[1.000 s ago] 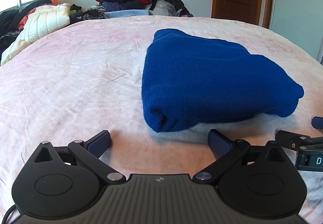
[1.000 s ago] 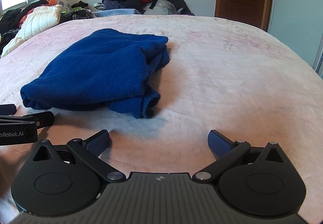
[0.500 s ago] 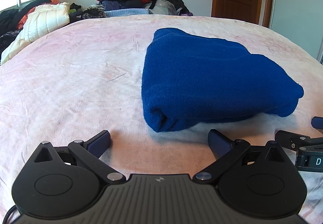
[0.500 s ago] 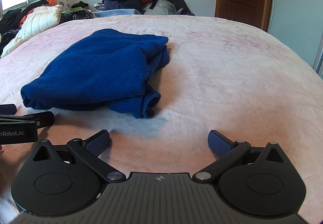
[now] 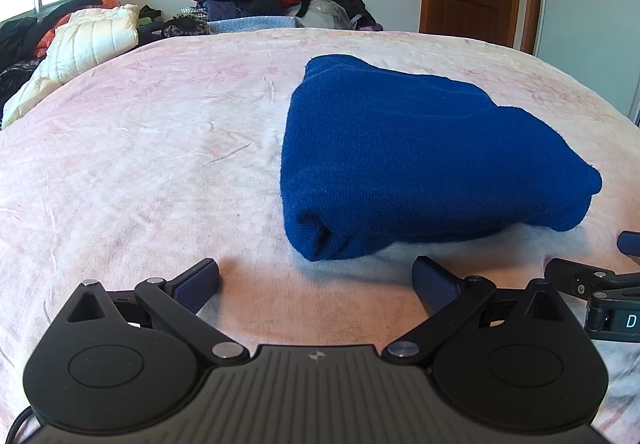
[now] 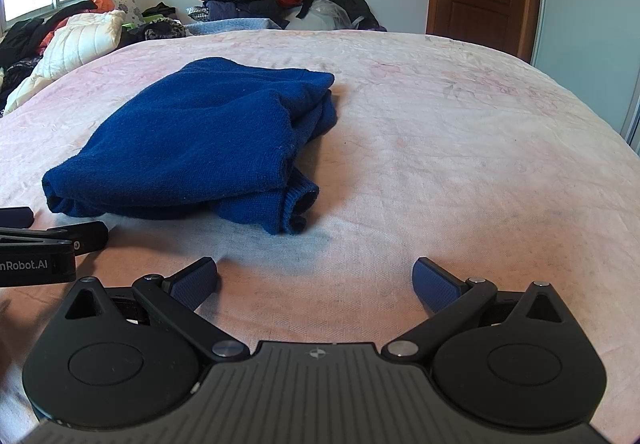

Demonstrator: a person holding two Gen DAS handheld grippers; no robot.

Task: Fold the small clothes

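Item: blue knit sweater [image 5: 420, 159], folded into a thick bundle, lying on the pink bedspread [image 5: 140, 163] just ahead of both tools. Left gripper [image 5: 316, 280]: spread wide, holding nothing. Right gripper [image 6: 316, 278]: likewise spread, empty. Step: fold looks essentially complete, though a cuff [image 6: 294, 207] pokes out. Next, you tuck it in or set the bundle aside.

Bed [image 5: 140, 171] w/ pale pink sheet — folded blue garment [image 5: 420, 163] lies on it, centre-right; sheet lightly creased.
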